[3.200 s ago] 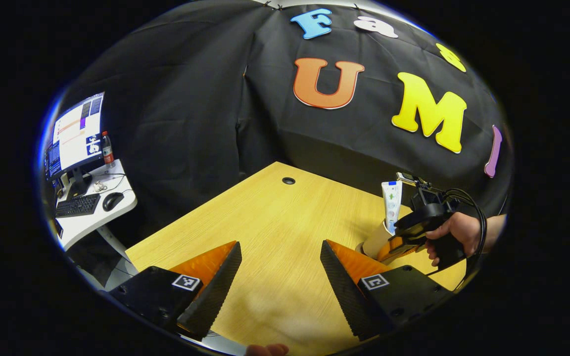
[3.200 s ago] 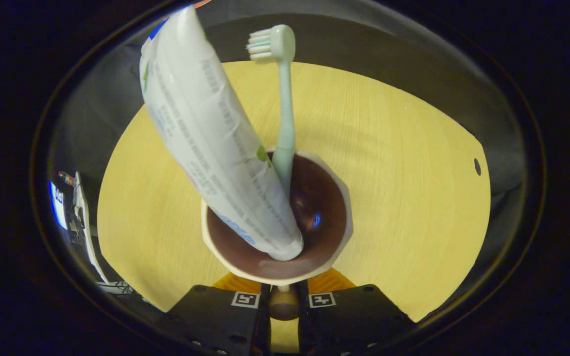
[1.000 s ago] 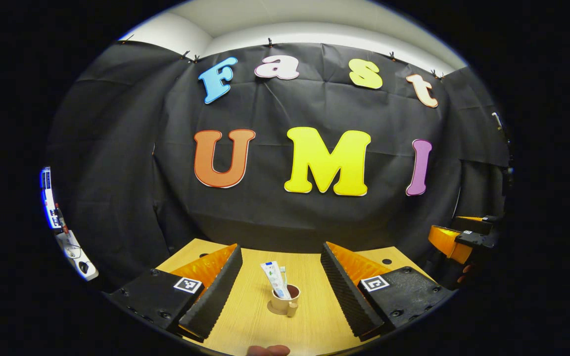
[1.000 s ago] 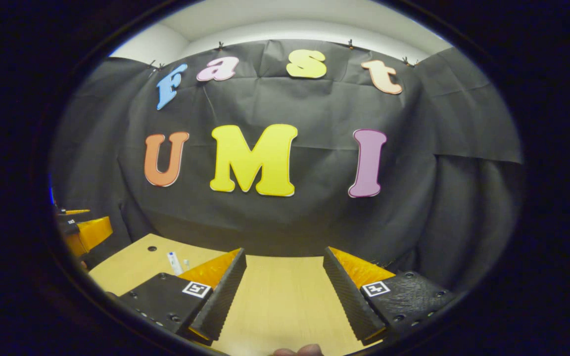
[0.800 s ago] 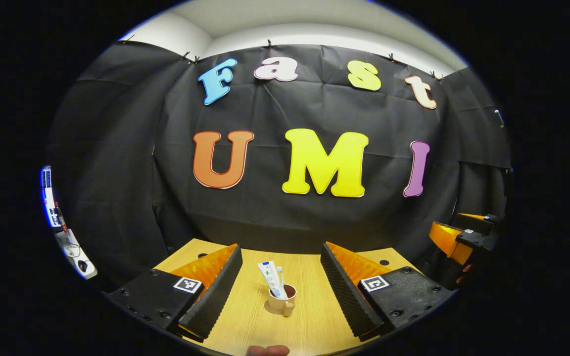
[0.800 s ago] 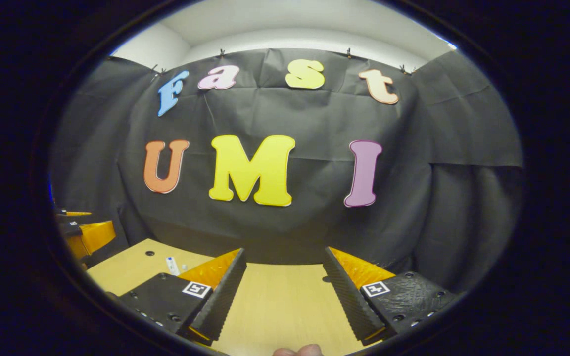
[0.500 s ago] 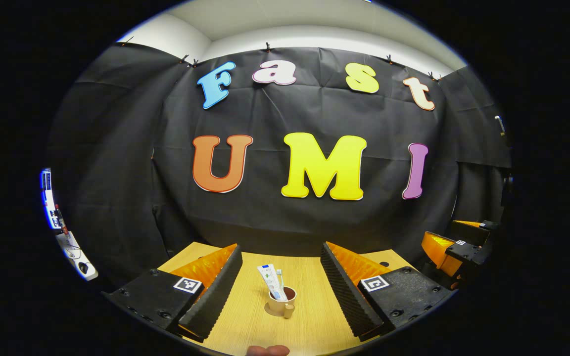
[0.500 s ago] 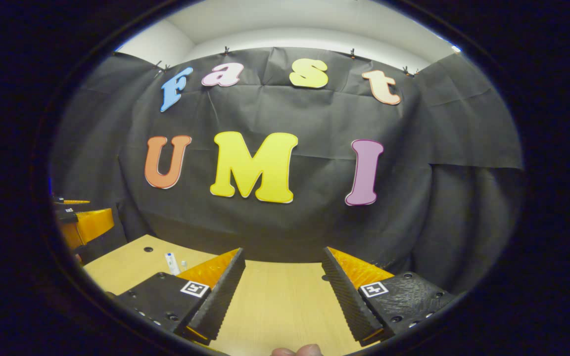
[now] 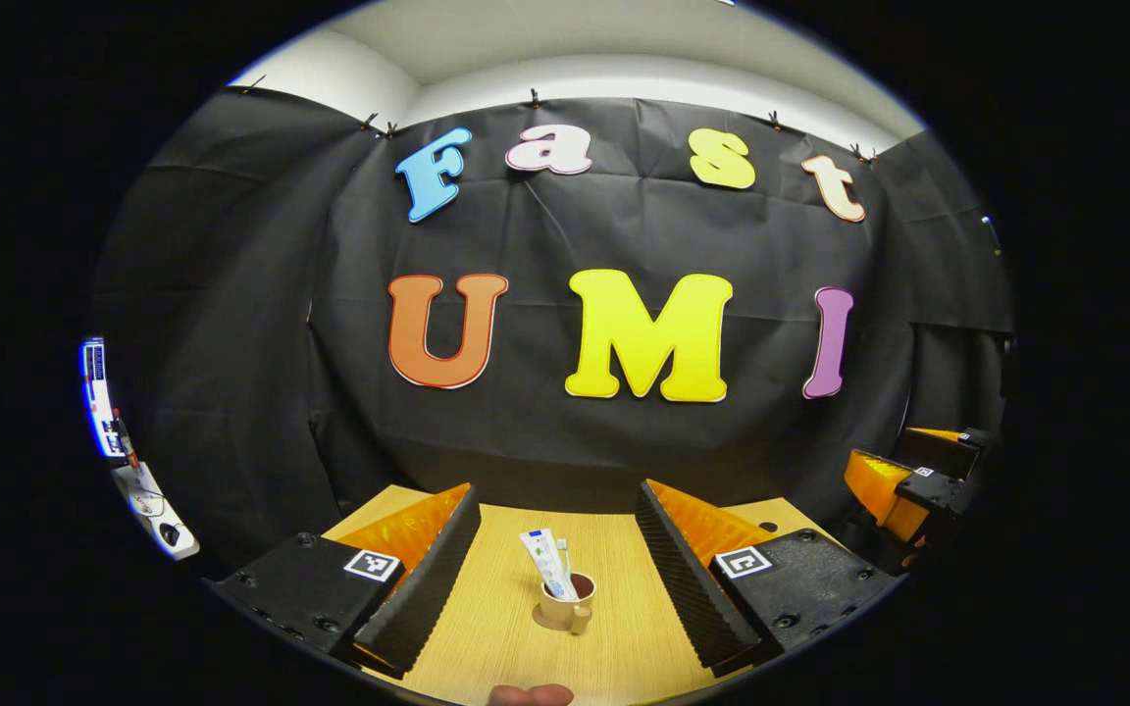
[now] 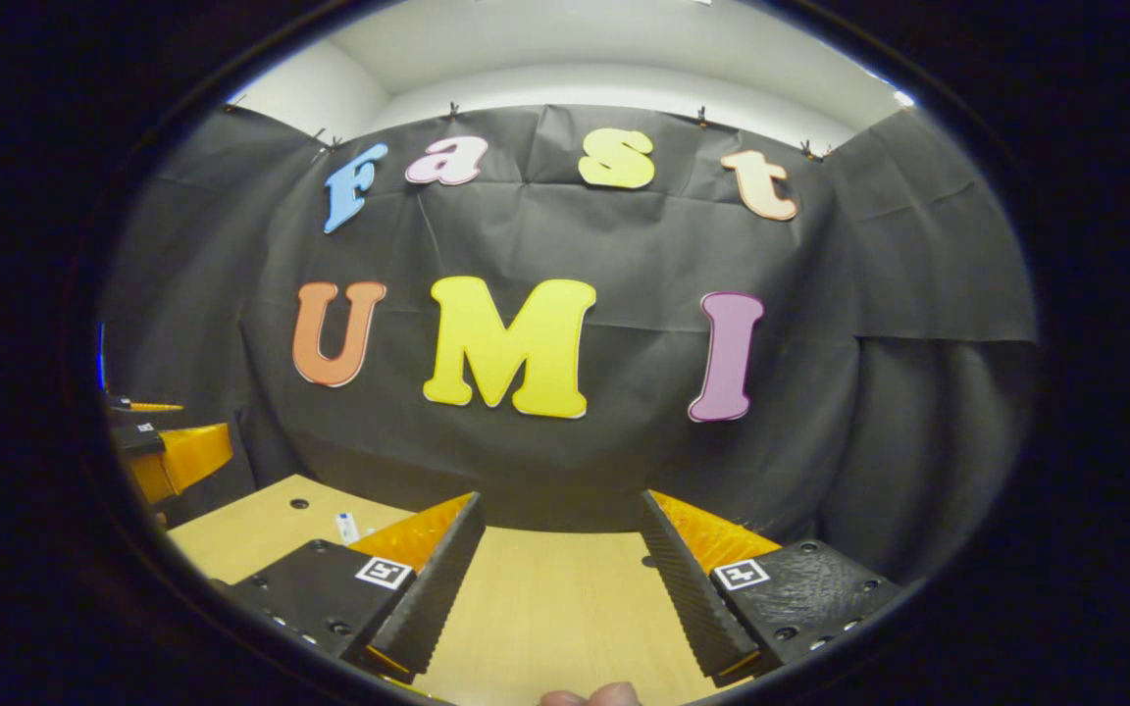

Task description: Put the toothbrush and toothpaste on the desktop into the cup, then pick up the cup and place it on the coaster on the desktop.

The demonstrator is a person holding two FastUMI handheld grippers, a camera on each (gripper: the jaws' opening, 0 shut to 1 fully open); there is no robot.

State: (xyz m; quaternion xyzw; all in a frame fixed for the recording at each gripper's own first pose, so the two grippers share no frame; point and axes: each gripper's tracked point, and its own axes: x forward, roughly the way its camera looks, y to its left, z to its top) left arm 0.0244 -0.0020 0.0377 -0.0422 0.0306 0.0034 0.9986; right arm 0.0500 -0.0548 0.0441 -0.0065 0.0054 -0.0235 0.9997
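Observation:
A tan cup stands upright on the wooden desktop, on what looks like a round coaster. In it lean a white toothpaste tube and a pale toothbrush. My left gripper is open, well back from the cup, which shows between its fingers. My right gripper is open too, with bare desktop between its fingers. The toothpaste top peeks out behind its left finger. Each gripper shows at the edge of the other's view: the right gripper and the left gripper.
The desktop has a cable hole at the back right and another hole at the back left. A white side desk with a monitor stands far left. Black cloth closes off the back.
The right gripper has let go of the cup, now standing on the desktop with both items inside. Both grippers have pulled back and levelled; in the last second they barely shift.

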